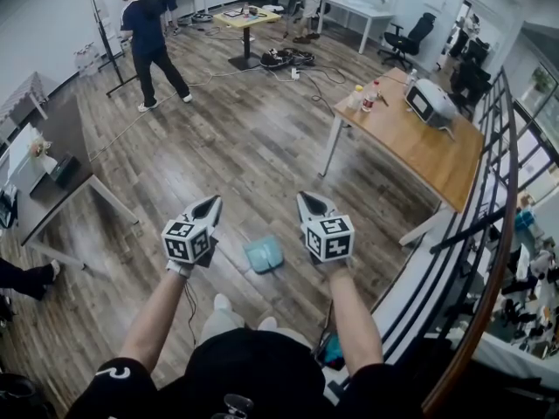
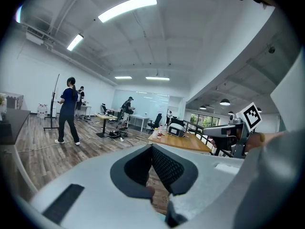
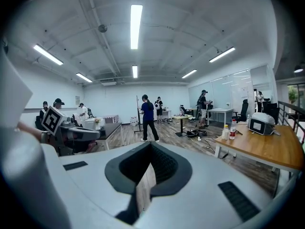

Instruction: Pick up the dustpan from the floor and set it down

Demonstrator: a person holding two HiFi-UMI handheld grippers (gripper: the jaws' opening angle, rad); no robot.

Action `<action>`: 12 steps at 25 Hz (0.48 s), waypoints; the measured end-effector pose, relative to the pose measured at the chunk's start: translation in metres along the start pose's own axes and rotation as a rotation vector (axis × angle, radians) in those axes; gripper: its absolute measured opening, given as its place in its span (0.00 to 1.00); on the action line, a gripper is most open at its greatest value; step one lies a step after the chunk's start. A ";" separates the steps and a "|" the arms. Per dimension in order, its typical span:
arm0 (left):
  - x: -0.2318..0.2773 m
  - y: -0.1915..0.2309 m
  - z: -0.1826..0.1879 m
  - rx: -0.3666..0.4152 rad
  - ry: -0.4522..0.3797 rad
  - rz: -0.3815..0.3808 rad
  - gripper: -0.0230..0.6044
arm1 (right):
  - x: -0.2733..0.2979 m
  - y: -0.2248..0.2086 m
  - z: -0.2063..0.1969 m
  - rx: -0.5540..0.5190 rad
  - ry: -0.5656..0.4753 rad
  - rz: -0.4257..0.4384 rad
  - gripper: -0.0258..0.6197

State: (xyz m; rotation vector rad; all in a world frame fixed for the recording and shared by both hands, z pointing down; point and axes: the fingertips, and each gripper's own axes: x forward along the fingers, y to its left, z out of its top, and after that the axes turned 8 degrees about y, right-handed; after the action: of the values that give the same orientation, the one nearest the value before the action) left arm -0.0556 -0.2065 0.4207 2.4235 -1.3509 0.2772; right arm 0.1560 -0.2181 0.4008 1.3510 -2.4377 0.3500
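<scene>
A small teal dustpan (image 1: 264,254) lies flat on the wooden floor just ahead of the person's feet. It shows only in the head view, low between the two grippers. My left gripper (image 1: 210,204) is held up in the air to the dustpan's left, my right gripper (image 1: 307,201) to its right, and both point forward across the room. Neither touches the dustpan. In the left gripper view the left gripper (image 2: 152,149) has its jaws closed together with nothing in them. The right gripper (image 3: 150,146) is also shut and empty.
A wooden table (image 1: 419,138) with bottles and a grey device stands at the right, beside a dark railing (image 1: 489,208). A dark desk (image 1: 61,160) stands at the left. A person (image 1: 148,37) stands at the far left, and cables (image 1: 288,59) lie on the floor beyond.
</scene>
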 end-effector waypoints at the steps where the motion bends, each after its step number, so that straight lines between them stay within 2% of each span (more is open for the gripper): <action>1: 0.000 0.000 -0.001 -0.002 0.001 0.000 0.03 | 0.000 0.001 0.000 -0.001 0.002 0.003 0.03; 12: -0.005 0.003 -0.004 -0.013 0.002 0.004 0.03 | 0.003 0.008 -0.005 -0.016 0.005 0.011 0.03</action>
State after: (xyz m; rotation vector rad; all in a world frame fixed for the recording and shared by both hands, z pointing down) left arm -0.0605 -0.2028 0.4232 2.4095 -1.3529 0.2714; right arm 0.1485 -0.2141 0.4058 1.3294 -2.4390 0.3352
